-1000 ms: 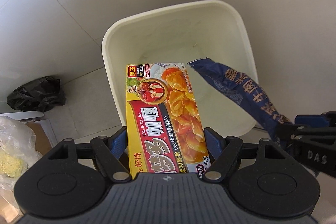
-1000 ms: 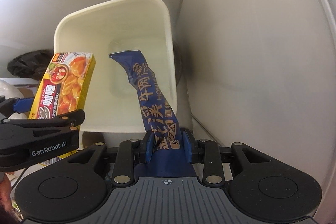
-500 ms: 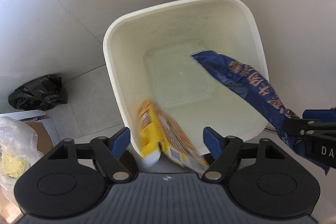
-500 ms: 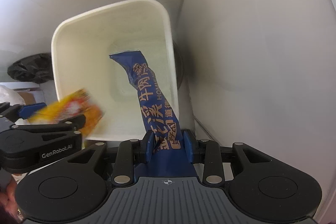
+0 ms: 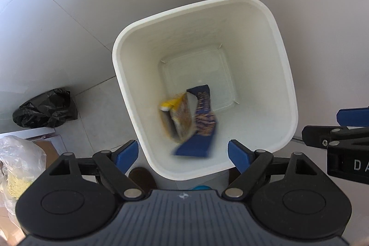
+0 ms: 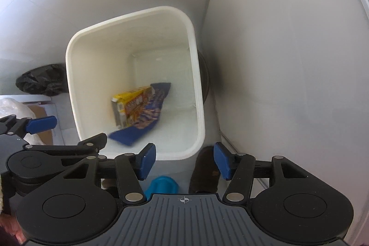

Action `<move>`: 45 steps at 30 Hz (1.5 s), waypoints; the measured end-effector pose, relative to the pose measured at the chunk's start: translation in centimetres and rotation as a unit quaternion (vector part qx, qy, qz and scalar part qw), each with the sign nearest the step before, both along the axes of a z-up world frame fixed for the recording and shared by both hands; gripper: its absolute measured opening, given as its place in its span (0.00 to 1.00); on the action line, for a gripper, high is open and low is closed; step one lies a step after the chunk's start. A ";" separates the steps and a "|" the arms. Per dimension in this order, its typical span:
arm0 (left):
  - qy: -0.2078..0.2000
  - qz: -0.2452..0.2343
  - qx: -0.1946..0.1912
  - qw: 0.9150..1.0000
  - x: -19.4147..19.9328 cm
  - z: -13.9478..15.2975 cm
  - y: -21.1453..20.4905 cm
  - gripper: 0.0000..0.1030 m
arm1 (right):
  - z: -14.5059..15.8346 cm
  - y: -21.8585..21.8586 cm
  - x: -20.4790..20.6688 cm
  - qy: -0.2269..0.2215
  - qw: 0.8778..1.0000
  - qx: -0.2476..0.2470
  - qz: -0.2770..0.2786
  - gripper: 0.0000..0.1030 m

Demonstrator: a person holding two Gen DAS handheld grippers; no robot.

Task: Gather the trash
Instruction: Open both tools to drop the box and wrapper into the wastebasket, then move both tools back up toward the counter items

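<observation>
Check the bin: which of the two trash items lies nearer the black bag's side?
The yellow curry box, on the bin's black-bag side; the blue wrapper lies beside it, farther from the bag.

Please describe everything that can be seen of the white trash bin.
The white trash bin is an open, lidless container of smooth plastic, squarish with rounded corners and a thick rolled rim. It stands upright on the pale tiled floor, in a corner by the wall. Inside it are a yellow curry box and a blue snack wrapper, both blurred. Neither gripper touches it.
</observation>
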State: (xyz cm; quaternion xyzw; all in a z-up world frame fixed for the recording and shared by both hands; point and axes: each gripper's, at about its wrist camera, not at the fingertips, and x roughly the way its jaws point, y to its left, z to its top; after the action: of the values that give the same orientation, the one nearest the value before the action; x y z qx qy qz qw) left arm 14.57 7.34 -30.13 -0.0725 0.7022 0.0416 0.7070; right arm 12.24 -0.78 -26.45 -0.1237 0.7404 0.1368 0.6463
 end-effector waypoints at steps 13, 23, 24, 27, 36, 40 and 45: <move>-0.009 0.004 0.006 1.000 -0.7 -0.2 1.0 0.83 | 0.1 0.4 -0.9 -0.013 1.000 0.008 0.004 0.59; -0.039 0.002 -0.003 0.999 -2.2 2.0 1.8 0.95 | 2.8 0.2 -2.1 -0.025 0.998 0.055 0.018 0.75; -0.043 -0.002 0.000 0.999 -2.5 2.3 1.9 0.95 | 3.3 0.2 -2.2 -0.028 0.997 0.062 0.021 0.76; -0.054 -0.008 0.015 0.998 -3.1 3.0 2.3 0.97 | 4.9 0.2 -2.7 -0.041 0.996 0.078 0.034 0.78; -0.091 0.022 0.028 0.995 -3.5 6.9 4.3 0.99 | 10.9 -0.2 -4.5 -0.108 0.985 0.117 0.073 0.81; -0.112 0.047 0.021 0.992 -3.4 9.0 4.6 0.99 | 13.6 -1.1 -5.1 -0.152 0.977 0.124 0.079 0.81; -0.155 0.082 -0.003 0.985 -3.6 12.0 4.3 0.99 | 16.9 -2.7 -5.6 -0.224 0.965 0.111 0.080 0.86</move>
State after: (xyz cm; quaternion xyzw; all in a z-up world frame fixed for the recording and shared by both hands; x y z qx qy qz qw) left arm 10.94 11.67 -18.14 -0.1373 0.5759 0.0858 0.8013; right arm 6.65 -3.44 -9.54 -0.1376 0.5442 0.2385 0.7925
